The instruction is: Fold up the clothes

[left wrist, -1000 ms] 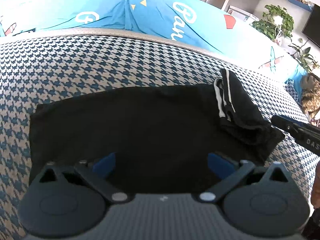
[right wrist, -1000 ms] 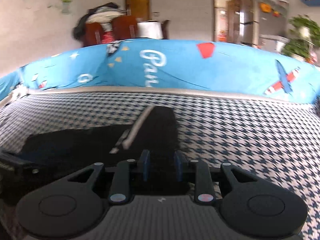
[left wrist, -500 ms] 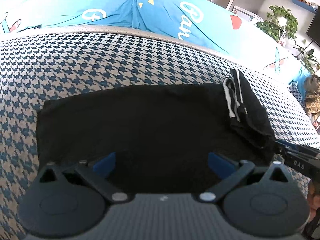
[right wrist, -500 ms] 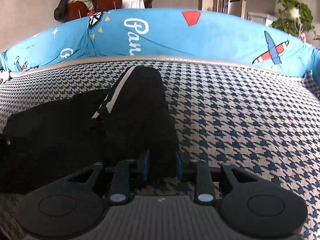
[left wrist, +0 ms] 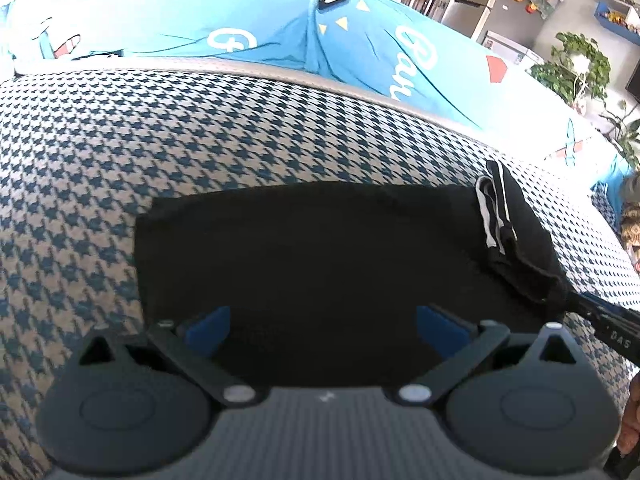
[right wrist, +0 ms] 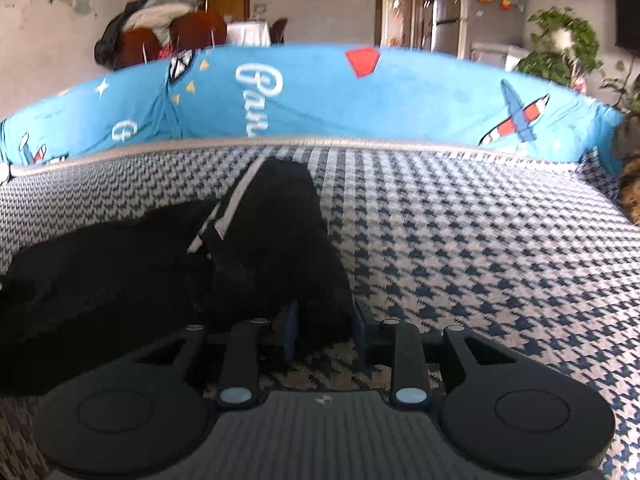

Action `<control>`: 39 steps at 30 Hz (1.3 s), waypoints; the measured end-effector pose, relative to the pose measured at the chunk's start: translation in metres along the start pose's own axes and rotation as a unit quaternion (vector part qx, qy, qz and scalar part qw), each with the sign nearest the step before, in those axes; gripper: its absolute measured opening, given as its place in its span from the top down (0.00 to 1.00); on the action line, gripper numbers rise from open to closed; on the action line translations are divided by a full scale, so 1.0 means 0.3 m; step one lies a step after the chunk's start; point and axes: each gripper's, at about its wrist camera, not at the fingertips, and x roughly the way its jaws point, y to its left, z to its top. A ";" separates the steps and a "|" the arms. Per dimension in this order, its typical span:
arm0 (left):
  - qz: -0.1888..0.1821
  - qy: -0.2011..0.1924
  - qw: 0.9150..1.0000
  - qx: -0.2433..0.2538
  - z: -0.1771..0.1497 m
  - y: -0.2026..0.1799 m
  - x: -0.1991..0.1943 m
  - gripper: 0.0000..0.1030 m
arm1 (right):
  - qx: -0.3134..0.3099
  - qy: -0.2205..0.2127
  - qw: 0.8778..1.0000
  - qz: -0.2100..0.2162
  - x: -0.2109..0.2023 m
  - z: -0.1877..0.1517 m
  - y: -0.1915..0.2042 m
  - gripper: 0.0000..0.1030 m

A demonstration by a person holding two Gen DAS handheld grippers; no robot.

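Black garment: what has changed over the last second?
The right tool, pinching the folded striped end of the black garment, has lowered it toward the houndstooth cover. The left tool stays open above the flat part, shifted sideways. The grip is unchanged.

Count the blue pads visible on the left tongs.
2. One blue pad sits on the left finger and the other on the right finger, standing wide apart above the black garment. Nothing lies between them.

Left gripper [left wrist: 323, 326] fingers spread wide; right gripper [right wrist: 325, 330] fingers narrowly pinched.
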 end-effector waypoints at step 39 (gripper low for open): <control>0.035 -0.017 0.996 -0.075 -0.046 0.188 -0.108 0.15 | -0.076 -0.018 0.984 0.162 -0.086 -0.034 0.286 0.63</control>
